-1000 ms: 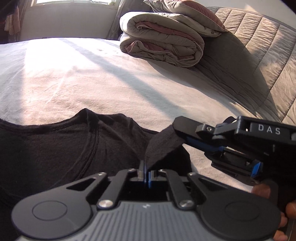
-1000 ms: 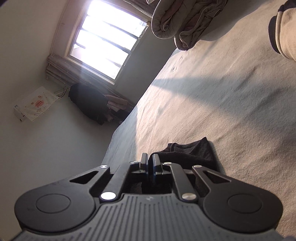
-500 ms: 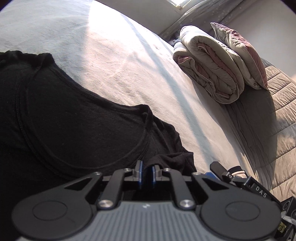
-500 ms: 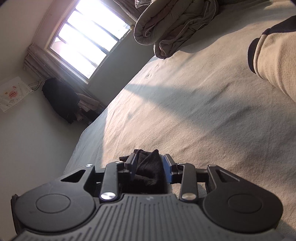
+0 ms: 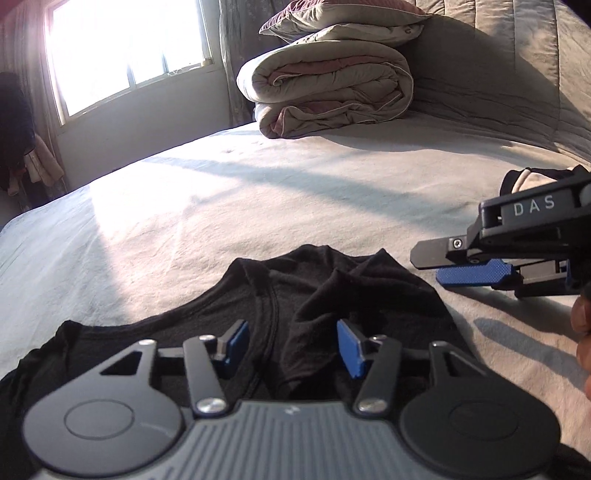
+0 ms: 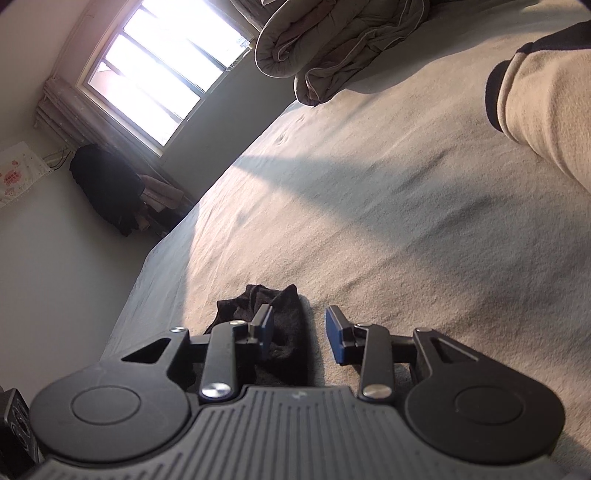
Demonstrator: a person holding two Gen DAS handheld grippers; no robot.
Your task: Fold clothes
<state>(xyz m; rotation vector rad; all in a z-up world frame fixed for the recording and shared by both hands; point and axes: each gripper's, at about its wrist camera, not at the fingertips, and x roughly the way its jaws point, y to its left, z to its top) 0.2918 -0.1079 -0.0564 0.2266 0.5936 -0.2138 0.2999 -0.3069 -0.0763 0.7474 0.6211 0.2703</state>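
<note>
A black shirt (image 5: 332, 295) lies on the pale bed sheet (image 5: 258, 192), neckline up, with one edge folded over its body. My left gripper (image 5: 293, 345) hovers low over it. Its jaws are opening, and a loose fold lies between the blue pads (image 5: 236, 343) without being pressed. My right gripper (image 5: 430, 266) hangs just right of the shirt, a little above the sheet. In the right wrist view the right gripper (image 6: 300, 330) stands open, with a corner of the shirt (image 6: 251, 299) beside its left pad and sheet showing in the gap.
A folded duvet (image 5: 325, 85) with a pillow (image 5: 343, 14) on top sits at the head of the bed, against a grey quilted cover (image 5: 498, 85). A cream and black garment (image 6: 546, 103) lies to the right. A window (image 5: 122, 48) and hanging clothes (image 6: 107, 184) are beyond the bed's far edge.
Both grippers were shut on the shirt's fabric and have let go. The lifted flap now lies on the shirt. The left wrist has rolled back toward level.
</note>
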